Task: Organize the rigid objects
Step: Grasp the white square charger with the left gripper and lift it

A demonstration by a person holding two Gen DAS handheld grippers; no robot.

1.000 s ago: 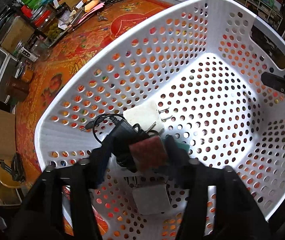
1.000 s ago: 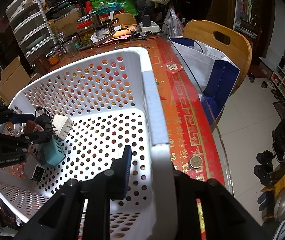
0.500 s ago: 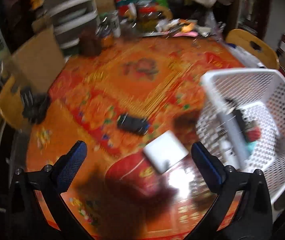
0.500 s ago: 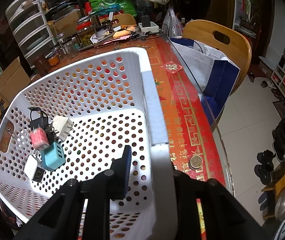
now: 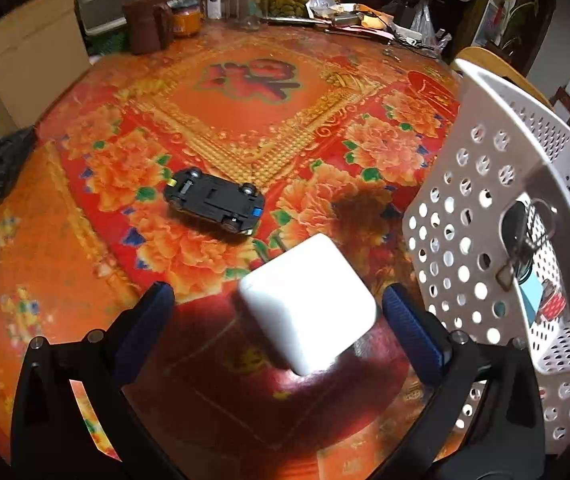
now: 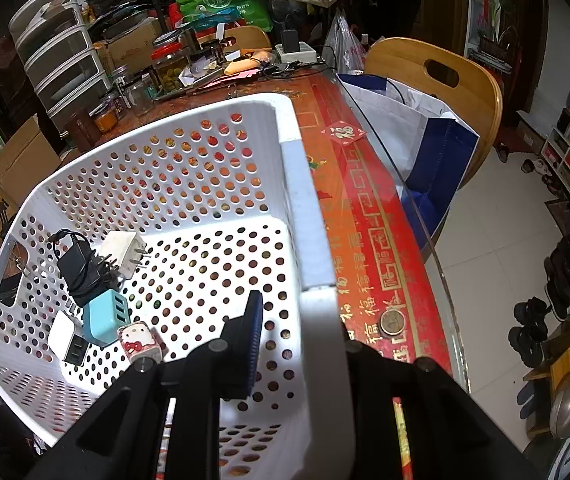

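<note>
Charger block (image 5: 309,304) on table (image 5: 245,92), toy car (image 5: 215,205) behind, basket (image 5: 485,216) right

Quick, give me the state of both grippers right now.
Left gripper: open, fingers either side of the white cube charger, not gripping it.
Right gripper: shut on the white basket rim.

A white charger block (image 5: 308,305) sits on a red-and-orange tablecloth (image 5: 245,128) patterned with peonies and gold lattice, near a black toy car (image 5: 215,205) with a blue tab. The white basket (image 6: 309,220), dotted with round holes, holds teal (image 6: 105,315), black (image 6: 79,270) and pink-and-white cartoon-cat chargers (image 6: 141,342).
</note>
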